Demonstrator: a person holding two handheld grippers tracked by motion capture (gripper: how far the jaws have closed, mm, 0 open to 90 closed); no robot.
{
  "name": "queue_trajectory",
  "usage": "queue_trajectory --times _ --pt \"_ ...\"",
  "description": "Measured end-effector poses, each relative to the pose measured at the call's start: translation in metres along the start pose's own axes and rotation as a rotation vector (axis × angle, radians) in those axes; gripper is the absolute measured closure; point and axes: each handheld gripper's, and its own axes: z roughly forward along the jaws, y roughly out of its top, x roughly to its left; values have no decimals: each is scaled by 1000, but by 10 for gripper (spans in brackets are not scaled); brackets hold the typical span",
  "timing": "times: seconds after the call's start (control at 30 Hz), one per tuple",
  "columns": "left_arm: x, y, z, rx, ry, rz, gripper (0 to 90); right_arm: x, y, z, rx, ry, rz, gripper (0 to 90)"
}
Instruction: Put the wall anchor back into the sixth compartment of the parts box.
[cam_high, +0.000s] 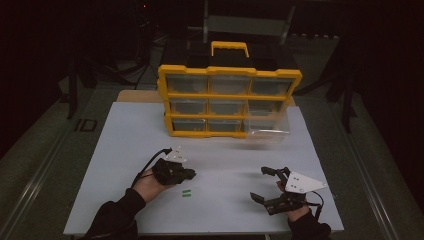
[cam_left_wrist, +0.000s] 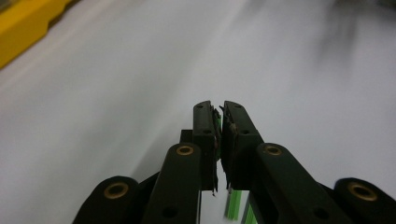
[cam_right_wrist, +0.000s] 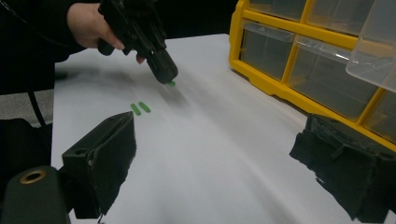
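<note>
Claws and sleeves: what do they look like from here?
Both claws, left claw and right claw, are black two-jaw tools with brass-coloured pivot rivets. A black cable trails from the left one, each carries a pale three-cornered plate, and the sleeves are black.

The table (cam_high: 125, 150), across the middle of the high view, has a smooth, matt white top like laminate or painted board. At the upper centre stands an organiser (cam_high: 165, 95) of glossy yellow plastic, its drawers clear, slightly cloudy plastic; one clear drawer (cam_high: 270, 131) sits pulled out at its lower right corner. The left gripper (cam_left_wrist: 219, 108), bottom centre of its own view, is matt black plastic with brass-coloured rivets. The right gripper (cam_right_wrist: 212, 154) carries rough, frayed black pads (cam_right_wrist: 112, 158) that look like foam or felt. The green strips (cam_right_wrist: 140, 108) look smooth and plastic.
</note>
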Motion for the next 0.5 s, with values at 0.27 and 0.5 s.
queue_trajectory --times 0.27,0.5 --pt "-3 15 -8 -30 -18 4 835 0 -1 0 0 2 2 104" --pt "-7 33 -13 -49 -30 23 835 -1 -1 -1 -3 -1 4 104"
